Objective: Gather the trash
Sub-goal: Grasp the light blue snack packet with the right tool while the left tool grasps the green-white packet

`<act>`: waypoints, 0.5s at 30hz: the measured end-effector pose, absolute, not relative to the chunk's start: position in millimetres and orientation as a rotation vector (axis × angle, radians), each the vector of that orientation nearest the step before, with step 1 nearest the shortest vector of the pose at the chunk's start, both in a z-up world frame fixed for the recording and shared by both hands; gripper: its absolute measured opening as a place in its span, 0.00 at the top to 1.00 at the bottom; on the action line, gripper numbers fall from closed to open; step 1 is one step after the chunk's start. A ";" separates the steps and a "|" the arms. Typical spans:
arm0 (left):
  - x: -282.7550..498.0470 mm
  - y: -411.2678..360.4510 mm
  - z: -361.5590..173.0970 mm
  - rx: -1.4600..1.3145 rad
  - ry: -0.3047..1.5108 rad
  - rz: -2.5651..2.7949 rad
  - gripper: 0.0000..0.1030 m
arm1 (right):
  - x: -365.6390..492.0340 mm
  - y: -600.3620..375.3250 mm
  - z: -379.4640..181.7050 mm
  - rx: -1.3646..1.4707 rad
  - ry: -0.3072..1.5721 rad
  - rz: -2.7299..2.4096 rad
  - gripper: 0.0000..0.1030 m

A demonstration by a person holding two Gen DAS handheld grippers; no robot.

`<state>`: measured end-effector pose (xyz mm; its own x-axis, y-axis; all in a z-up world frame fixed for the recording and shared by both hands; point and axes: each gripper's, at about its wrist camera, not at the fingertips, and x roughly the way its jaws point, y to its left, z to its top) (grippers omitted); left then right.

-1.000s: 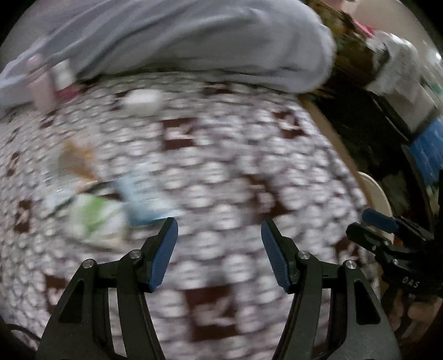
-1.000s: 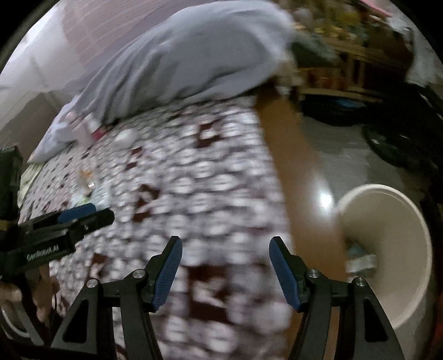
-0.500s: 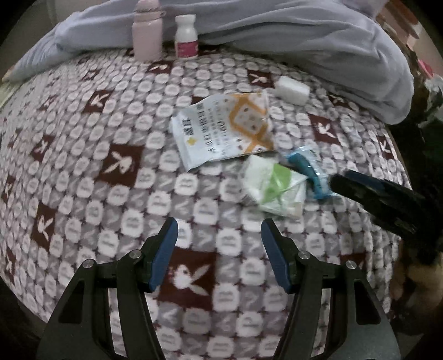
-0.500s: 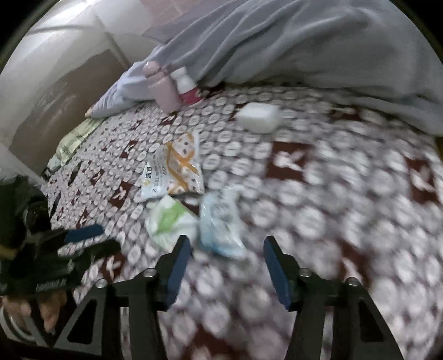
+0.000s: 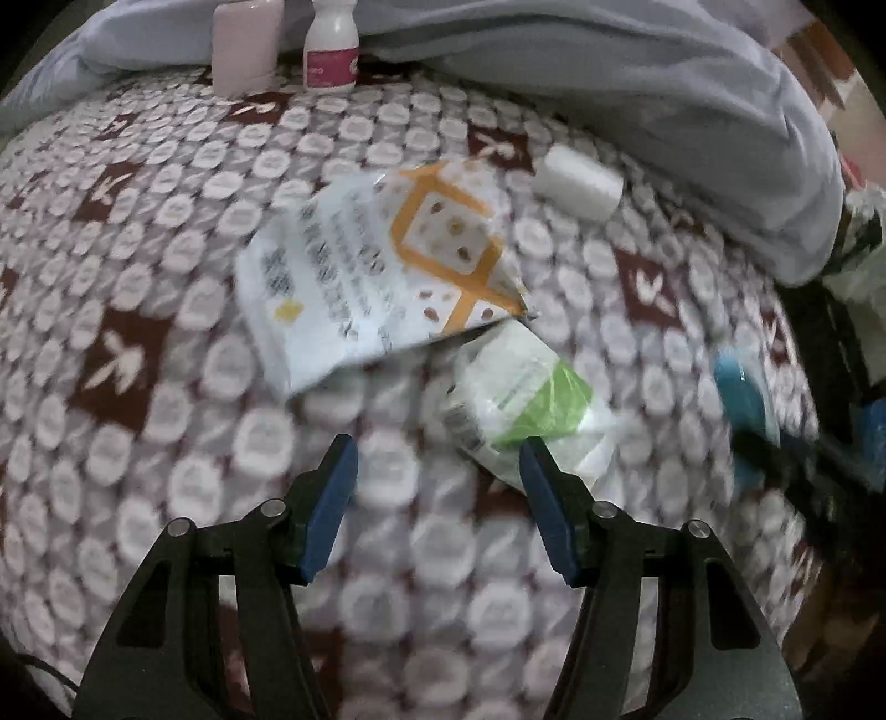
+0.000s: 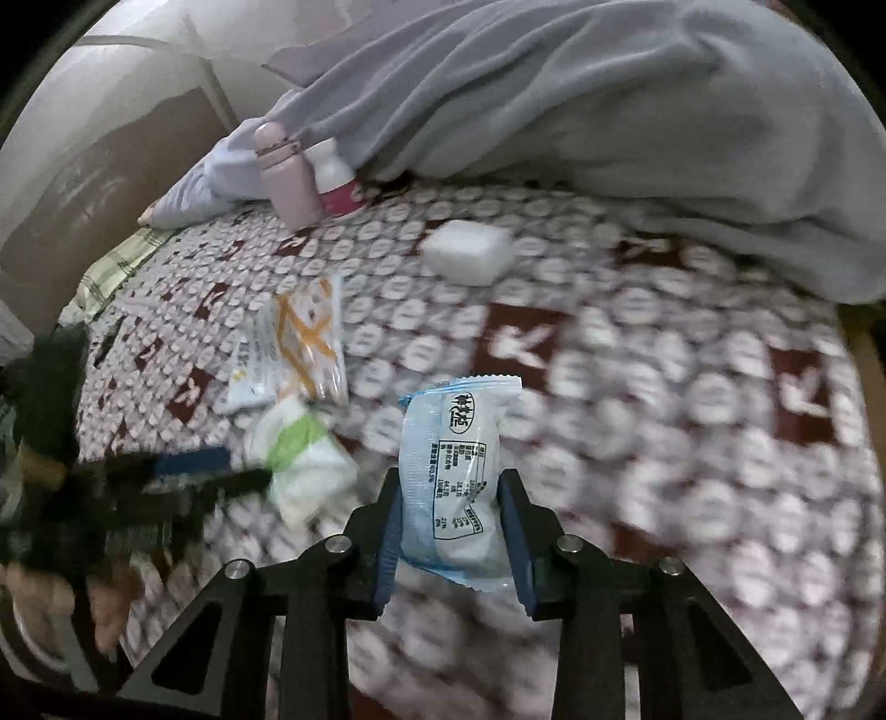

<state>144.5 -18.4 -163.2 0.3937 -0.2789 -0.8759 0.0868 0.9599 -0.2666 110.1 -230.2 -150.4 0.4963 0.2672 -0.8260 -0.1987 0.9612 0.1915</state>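
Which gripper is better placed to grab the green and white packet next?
Left. The left gripper stands open with nothing between its jaws, and the green and white packet lies just ahead of its right finger. The right gripper has just been closing around the blue wrapper.

the bed cover (image 5: pixel 183 266) was maroon and white, patterned with rows of white ovals and dark red squares bearing white rabbit heads. the quilt (image 6: pixel 609 111) was plain pale grey-blue. the flat packet (image 5: pixel 382 260) was white with an orange lattice and brown dots. the crumpled wrapper (image 5: pixel 526 399) was white and light green. the sealed snack pack (image 6: pixel 457 476) was pale blue with dark print. the bottle (image 6: pixel 288 177) was pink; the jar (image 5: pixel 331 47) white with a magenta label. the small box (image 6: pixel 470 249) was white.
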 end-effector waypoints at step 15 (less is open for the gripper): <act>171.9 -49.8 -164.5 -0.417 1.172 -0.141 0.41 | 83.2 -276.7 -150.1 0.161 1.006 0.257 0.69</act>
